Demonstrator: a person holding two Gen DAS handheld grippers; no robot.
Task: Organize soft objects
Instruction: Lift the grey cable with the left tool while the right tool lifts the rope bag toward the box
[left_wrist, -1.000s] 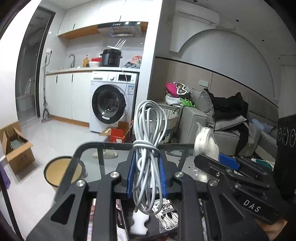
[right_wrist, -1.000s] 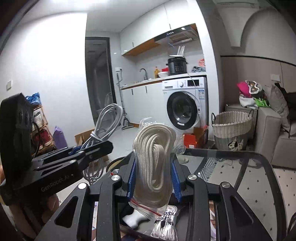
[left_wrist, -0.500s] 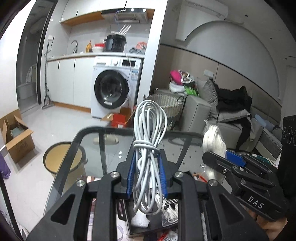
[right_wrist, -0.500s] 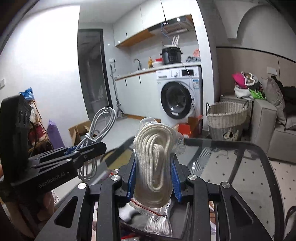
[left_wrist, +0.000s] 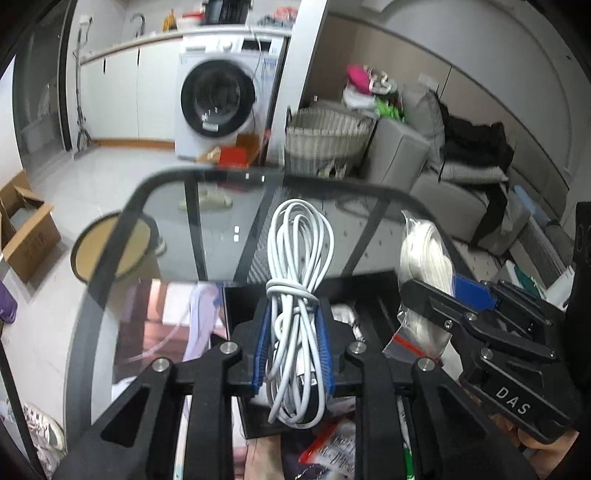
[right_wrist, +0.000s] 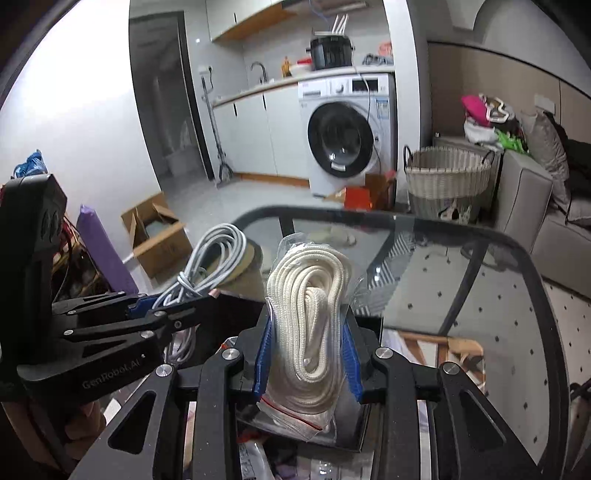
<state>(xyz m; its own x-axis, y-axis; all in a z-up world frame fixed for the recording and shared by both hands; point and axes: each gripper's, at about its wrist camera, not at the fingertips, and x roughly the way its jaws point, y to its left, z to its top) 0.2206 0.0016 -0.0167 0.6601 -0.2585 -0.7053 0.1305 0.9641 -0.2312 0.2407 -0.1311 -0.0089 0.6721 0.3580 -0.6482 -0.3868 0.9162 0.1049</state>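
Note:
My left gripper (left_wrist: 293, 345) is shut on a coiled white cable (left_wrist: 300, 258), whose loops stick up past the blue pads. My right gripper (right_wrist: 306, 354) is shut on a bundle of cream rope in a clear zip bag (right_wrist: 308, 306). Each gripper shows in the other's view: the right gripper (left_wrist: 436, 295) with its bagged rope (left_wrist: 424, 247) at the right, the left gripper (right_wrist: 147, 310) with the white cable (right_wrist: 214, 254) at the left. Both hang side by side over a black tray (left_wrist: 369, 280) on the glass table (right_wrist: 480, 280). More white cord lies inside the tray.
Loose packets and clutter lie on the table's near side below the grippers. Beyond the table stand a wicker basket (right_wrist: 447, 181), a washing machine (right_wrist: 343, 136), a grey sofa (left_wrist: 443, 184) with clothes, a cardboard box (right_wrist: 155, 229) and a round stool (left_wrist: 107, 247).
Both grippers have tipped downward and sunk toward the table, each keeping its bundle. The table top and black tray now fill more of both views.

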